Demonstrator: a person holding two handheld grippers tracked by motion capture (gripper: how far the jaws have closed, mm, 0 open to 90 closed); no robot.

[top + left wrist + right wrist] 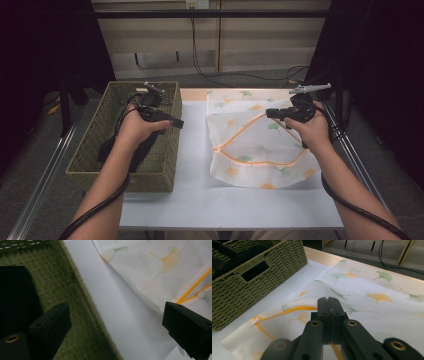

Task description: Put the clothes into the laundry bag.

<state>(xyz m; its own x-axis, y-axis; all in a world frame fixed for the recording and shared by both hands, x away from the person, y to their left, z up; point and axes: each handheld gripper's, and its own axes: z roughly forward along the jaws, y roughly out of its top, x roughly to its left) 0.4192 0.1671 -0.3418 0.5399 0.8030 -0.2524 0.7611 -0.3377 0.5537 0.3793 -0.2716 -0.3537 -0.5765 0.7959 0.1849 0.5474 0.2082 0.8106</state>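
Note:
A white mesh laundry bag (250,145) printed with ginkgo leaves lies on the white table, its orange zipper (235,132) open. My right gripper (271,113) is shut on the bag's upper zipper edge and holds it raised. In the right gripper view the jaws (328,307) meet, with the orange zipper (294,310) running into them. My left gripper (169,120) hovers over the right rim of the green woven basket (167,167). Its jaws (117,325) stand wide open with nothing between them. A black garment (117,150) lies in the basket.
The basket (262,282) stands at the table's left, close beside the bag (150,272). A strip of bare white table (192,150) separates them. Cables trail from both grippers past the table's front edge. A dark frame and wires stand behind the table.

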